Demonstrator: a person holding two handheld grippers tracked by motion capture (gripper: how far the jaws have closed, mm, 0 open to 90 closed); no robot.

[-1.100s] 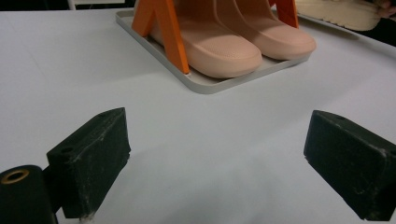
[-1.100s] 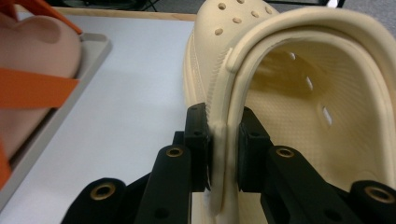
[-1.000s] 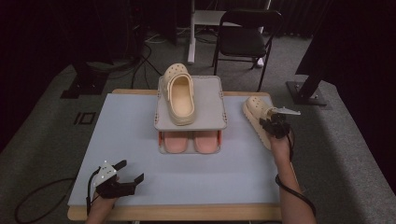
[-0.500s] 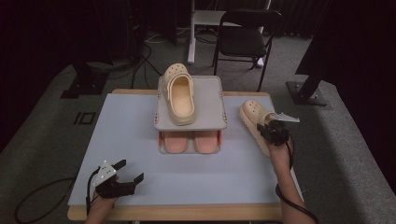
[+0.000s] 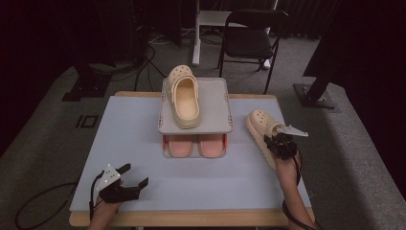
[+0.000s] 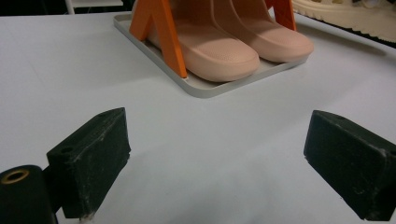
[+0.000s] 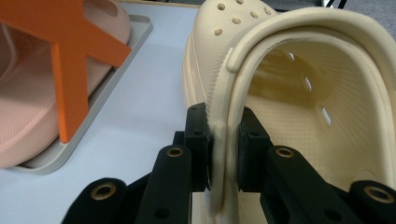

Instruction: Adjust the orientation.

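High view is showing the left gripper (image 5: 128,184) sitting near the front edge of the table (image 5: 119,124), well in front of the shoe rack (image 5: 195,122) and to its left, with its jaws spread wide and gripping nothing; the left gripper view is confirming bare table between its pads (image 6: 91,156). To the right of the rack, the right gripper (image 5: 277,143) is squeezing the side wall of a cream clog (image 5: 261,129), and the right gripper view is showing both pads (image 7: 198,140) pinching that wall tightly. The clog is sitting just beside the rack's right edge, with its toe pointing away from the person.

On the rack, 1 matching clog (image 5: 184,98) is lying on the left half of the top shelf, and 2 pink slippers (image 5: 196,145) are filling the bottom shelf. Judging from this, the job looks about half done: 1 clog is placed, while the gripped clog is waiting to be carried over onto the free right half of the top shelf beside its partner.

Whether the gripped clog is resting on the table or hanging just above it is hard to tell. The right gripper and the hand are covering its heel in the high view, and the top shelf is hiding the back parts of the slippers.
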